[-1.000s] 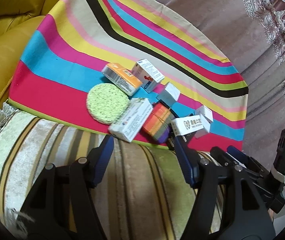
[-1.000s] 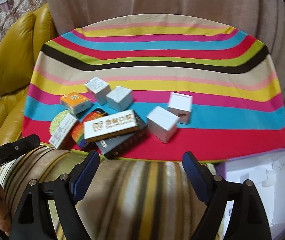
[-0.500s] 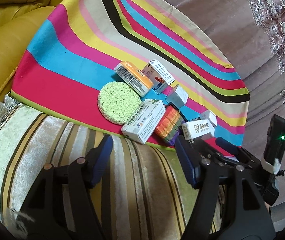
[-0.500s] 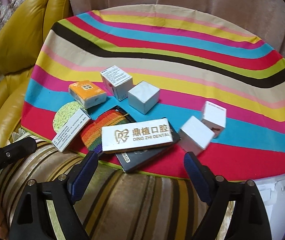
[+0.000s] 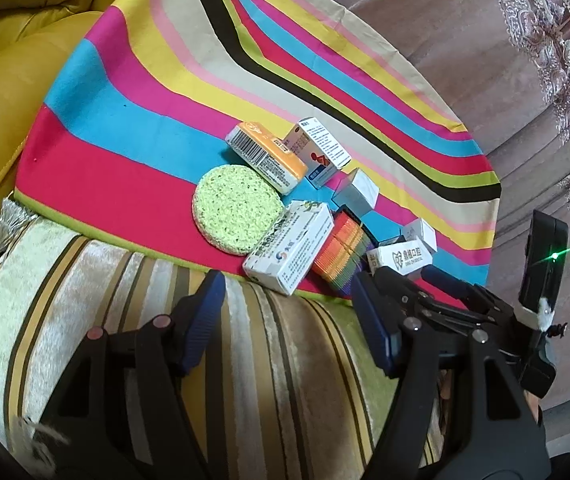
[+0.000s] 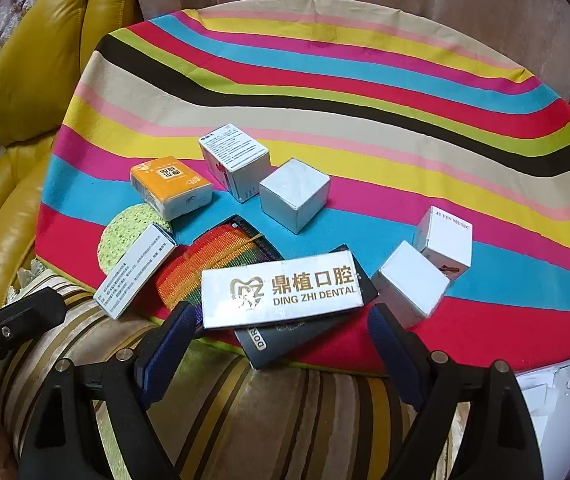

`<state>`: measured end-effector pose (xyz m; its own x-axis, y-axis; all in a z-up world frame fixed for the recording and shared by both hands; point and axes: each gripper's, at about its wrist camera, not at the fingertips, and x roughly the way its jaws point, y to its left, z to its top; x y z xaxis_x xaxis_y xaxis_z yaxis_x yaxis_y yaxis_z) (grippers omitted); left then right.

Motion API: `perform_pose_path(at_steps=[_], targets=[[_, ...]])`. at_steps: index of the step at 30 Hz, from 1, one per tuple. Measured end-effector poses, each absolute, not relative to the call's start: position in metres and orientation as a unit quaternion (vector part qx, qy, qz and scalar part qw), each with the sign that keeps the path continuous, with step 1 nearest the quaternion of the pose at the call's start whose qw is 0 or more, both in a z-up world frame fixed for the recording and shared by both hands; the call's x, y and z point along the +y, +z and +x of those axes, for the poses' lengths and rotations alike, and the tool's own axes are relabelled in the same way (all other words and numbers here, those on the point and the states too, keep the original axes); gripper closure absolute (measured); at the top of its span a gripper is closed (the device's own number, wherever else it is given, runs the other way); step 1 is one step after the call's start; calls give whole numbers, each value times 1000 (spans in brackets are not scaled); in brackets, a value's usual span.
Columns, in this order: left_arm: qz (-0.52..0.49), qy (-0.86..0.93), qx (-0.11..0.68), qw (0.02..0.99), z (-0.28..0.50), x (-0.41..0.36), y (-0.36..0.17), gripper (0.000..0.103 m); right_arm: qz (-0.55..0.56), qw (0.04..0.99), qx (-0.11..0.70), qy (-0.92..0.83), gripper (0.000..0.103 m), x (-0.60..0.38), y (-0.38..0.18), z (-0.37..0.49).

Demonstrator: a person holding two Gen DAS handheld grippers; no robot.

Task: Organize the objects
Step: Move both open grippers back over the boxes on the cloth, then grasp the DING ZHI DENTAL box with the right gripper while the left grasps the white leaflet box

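Note:
A clutter of small boxes lies on a striped cloth (image 6: 365, 92). My right gripper (image 6: 281, 316) stands open just short of a long silver dental box (image 6: 281, 290), which rests on a dark flat case (image 6: 281, 340) and a rainbow woven pouch (image 6: 209, 258). Around them lie an orange tissue pack (image 6: 171, 186), a round green sponge (image 5: 237, 210), a white medicine box (image 5: 291, 246), a printed carton (image 6: 233, 160) and three white cubes (image 6: 295, 194). My left gripper (image 5: 285, 300) is open over the striped cushion (image 5: 125, 320), near the medicine box, holding nothing.
A yellow leather sofa (image 6: 45, 52) flanks the cloth on the left. Brownish curtains (image 5: 465, 60) hang behind. An open purple-edged white box (image 6: 561, 400) sits at the lower right of the right wrist view. The right gripper's body (image 5: 541, 280) shows in the left wrist view.
The right gripper has come closer to the pile, so the dental box now lies just beyond its fingertips. The left wrist view has shifted only slightly.

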<state>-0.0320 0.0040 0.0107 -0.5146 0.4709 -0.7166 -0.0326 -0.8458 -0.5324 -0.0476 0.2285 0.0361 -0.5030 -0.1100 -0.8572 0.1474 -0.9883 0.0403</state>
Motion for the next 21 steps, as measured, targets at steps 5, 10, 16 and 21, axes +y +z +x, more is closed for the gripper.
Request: perform_pose_path(at_steps=[5, 10, 16, 21], targets=[[-488, 830, -214, 165, -44, 10, 6, 34, 499, 71, 10, -864, 14, 231, 32, -53], [-500, 827, -178, 185, -61, 18, 5, 33, 506, 75, 2, -859, 19, 233, 28, -56], [-509, 835, -92, 188, -72, 36, 7, 33, 500, 76, -8, -863, 19, 236, 29, -52], [-515, 839, -6, 178, -67, 57, 6, 33, 480, 62, -19, -875, 20, 241, 36, -48]])
